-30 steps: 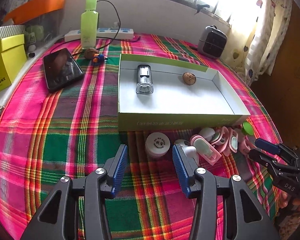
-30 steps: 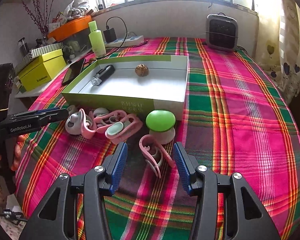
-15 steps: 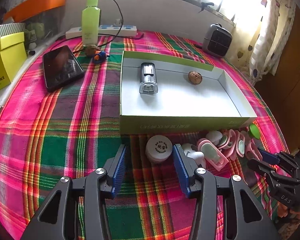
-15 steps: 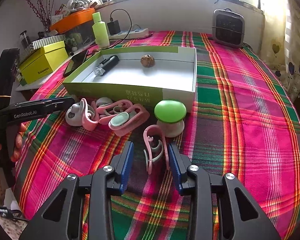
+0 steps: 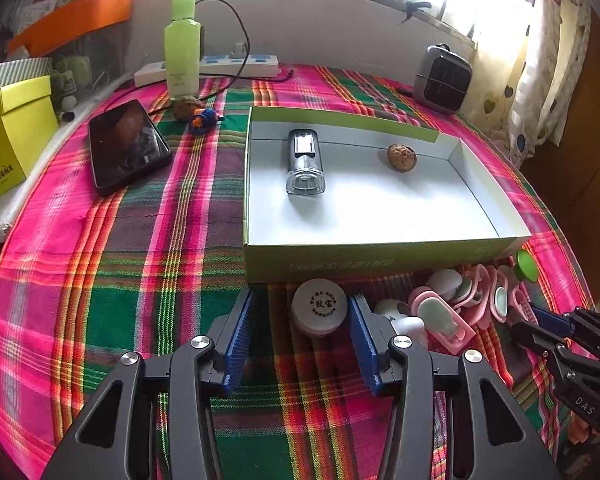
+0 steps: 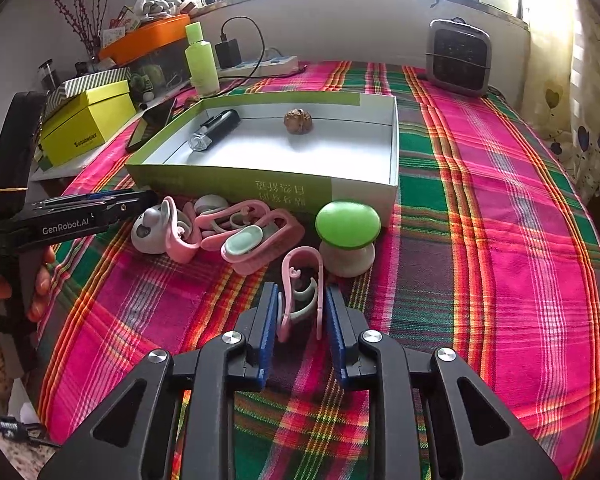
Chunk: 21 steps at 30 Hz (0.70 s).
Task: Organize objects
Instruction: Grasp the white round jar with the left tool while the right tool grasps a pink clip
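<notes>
Near the box (image 6: 260, 188), the right gripper (image 6: 300, 320) has narrowed around a light, springy pink clip (image 6: 300, 292), best pinched across its side arms, while the left gripper (image 5: 300, 336), wide open, straddles a rigid jar (image 5: 319, 312).

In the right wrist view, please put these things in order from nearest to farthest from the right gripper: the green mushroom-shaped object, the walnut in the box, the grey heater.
1. Green mushroom-shaped object: just ahead of the right gripper, slightly right.
2. Walnut: inside the open box, near its back wall.
3. Grey heater: far right, by the wall.
</notes>
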{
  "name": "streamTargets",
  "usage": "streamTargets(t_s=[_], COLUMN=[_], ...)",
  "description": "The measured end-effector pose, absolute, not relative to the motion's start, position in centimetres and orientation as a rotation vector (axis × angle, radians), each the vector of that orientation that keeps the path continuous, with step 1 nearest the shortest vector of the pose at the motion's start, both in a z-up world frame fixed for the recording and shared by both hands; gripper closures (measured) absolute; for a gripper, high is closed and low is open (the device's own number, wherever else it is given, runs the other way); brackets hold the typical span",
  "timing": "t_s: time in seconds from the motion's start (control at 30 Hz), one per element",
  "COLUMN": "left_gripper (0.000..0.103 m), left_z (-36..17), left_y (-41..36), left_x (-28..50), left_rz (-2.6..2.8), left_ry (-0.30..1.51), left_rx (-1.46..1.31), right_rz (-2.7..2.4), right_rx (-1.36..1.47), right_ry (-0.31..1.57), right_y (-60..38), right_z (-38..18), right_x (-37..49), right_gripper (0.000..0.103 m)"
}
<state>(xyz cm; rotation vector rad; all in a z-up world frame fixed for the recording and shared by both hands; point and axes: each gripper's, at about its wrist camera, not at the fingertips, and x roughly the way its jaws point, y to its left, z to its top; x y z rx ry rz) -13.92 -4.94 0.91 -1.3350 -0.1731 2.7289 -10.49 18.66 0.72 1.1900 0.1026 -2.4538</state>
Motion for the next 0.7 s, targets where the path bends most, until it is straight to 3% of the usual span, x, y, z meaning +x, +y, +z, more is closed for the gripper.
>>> streamTargets(t_s=[0.27,0.7], left_gripper=[0.077,0.077], left_z=[0.85,0.94], left_y=[-5.28,-5.30], left_x=[-13.98,-13.83], left_rz=[2.768,2.768], left_ry=[-0.144,-0.136], left_rx=[-1.340,-1.343], right_rz=[-2.458,-2.471], right_rx=[1.191,1.180], right_ry=[0.102,0.090], right_y=[18.61,18.64], right_z=[0.74,0.94], right_x=[-10.58,-10.41], right_gripper=[0.078,0.078])
